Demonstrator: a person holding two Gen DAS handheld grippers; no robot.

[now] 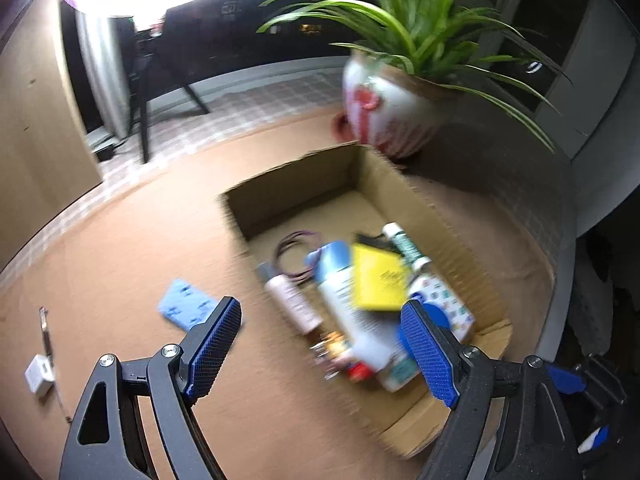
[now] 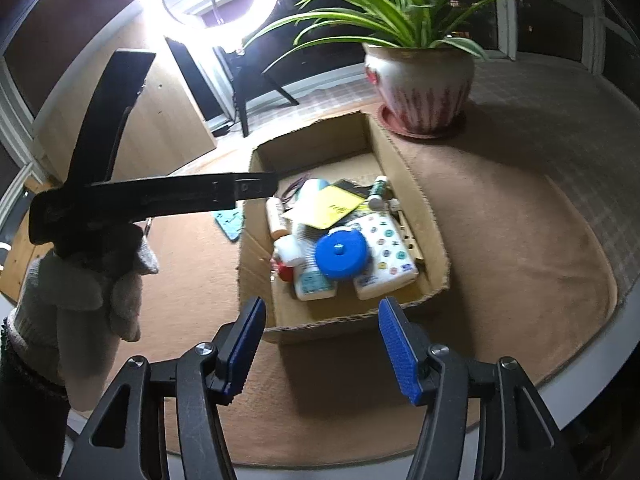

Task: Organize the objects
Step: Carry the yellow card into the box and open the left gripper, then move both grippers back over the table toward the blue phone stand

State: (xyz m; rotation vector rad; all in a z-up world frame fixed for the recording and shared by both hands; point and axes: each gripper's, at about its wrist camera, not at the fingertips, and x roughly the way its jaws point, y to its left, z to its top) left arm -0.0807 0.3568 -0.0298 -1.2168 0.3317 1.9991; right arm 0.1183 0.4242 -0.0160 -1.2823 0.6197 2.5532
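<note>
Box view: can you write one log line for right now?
left tool: open, empty | right tool: open, empty | box: items inside

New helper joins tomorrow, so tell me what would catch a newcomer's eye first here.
First the ring light, glaring at the back left, and the potted plant on the table's far side. Then the cardboard box in the middle, crowded with bottles, a yellow card and a blue lid. A blue cloth lies on the table left of the box.
</note>
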